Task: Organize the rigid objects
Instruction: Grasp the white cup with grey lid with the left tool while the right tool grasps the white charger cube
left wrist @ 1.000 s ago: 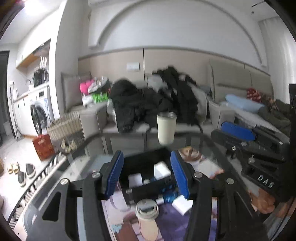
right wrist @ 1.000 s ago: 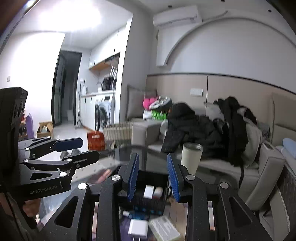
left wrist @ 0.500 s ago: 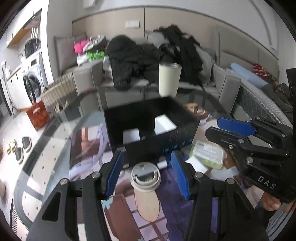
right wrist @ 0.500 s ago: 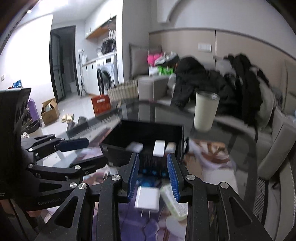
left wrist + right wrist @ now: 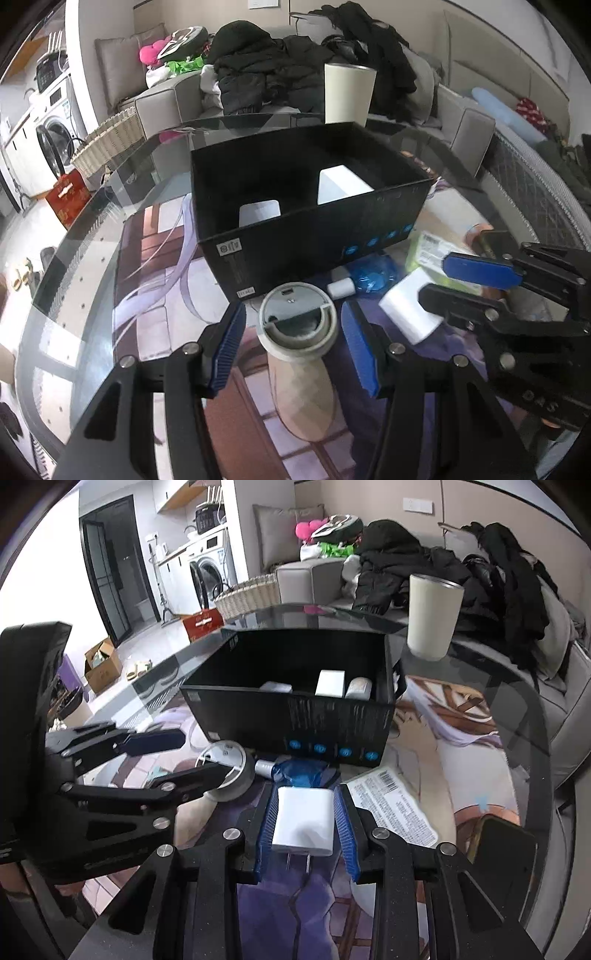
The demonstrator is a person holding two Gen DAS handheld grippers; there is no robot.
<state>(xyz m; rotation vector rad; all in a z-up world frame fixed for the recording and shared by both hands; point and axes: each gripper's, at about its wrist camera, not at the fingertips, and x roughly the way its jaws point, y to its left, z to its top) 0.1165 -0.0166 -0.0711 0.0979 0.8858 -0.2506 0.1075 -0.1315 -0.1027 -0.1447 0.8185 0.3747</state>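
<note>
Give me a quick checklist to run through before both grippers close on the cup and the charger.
1. Lidded cup centred between the left gripper fingers: ok, gaps show on both sides.
2. White charger between the right gripper fingers: ok, squarely framed.
3. Right fingers already pressing the charger: cannot tell, they sit very close to its sides.
4. Charger prongs clear of the fingers: ok, they point back toward the camera.
5. Room in the black box: ok, a few white items inside, much of the floor bare.
6. Grippers clear of each other: ok, apart in both views.
</note>
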